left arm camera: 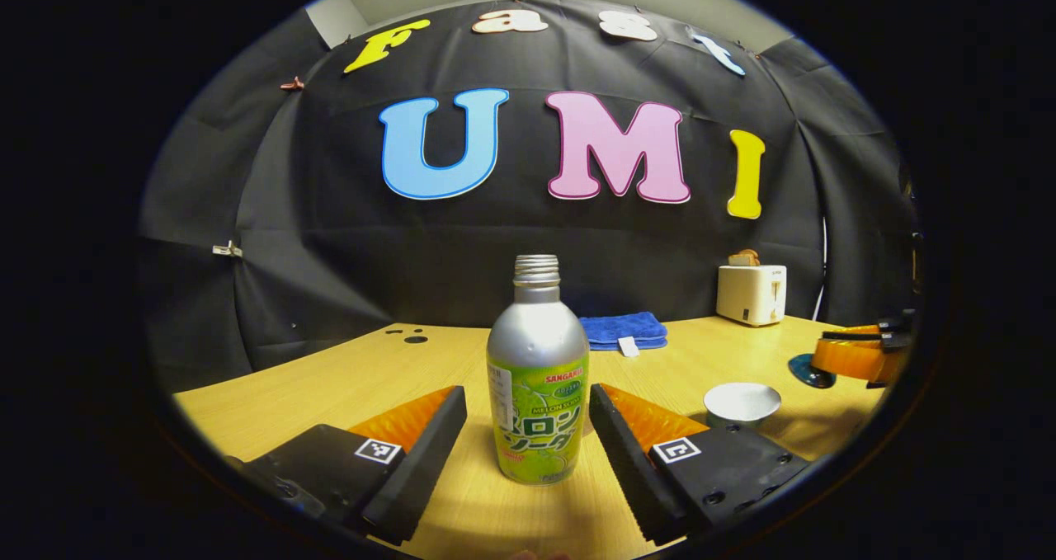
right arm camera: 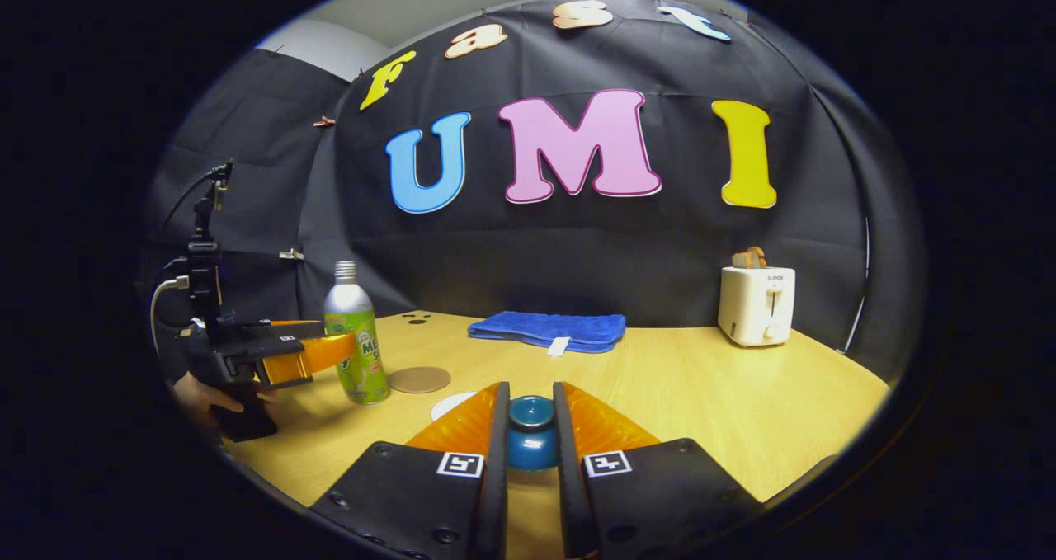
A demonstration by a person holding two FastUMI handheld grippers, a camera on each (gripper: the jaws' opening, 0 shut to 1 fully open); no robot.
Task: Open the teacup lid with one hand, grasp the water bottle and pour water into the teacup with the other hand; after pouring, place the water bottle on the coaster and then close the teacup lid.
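nearest me, the right tool (right arm camera: 530, 453) was clenched on the small glazed teacup lid (right arm camera: 531, 428), a hard, slick, chippable piece best pinched at its knob. the left tool (left arm camera: 528, 436) stood released, its fingers flanking the water bottle (left arm camera: 537, 378) without touching. that smooth metal bottle, uncapped and probably light, looked safest gripped mid-body. the open teacup (left arm camera: 742, 402) sat just beyond on the bench (left arm camera: 330, 378), the coaster (right arm camera: 419, 379) beside the bottle.

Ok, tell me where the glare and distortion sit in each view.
Left gripper view: bright highlight on the bottle shoulder, table edge bowed by the fisheye. Right gripper view: soft sheen on the table, wall seams curved, toaster sharp.
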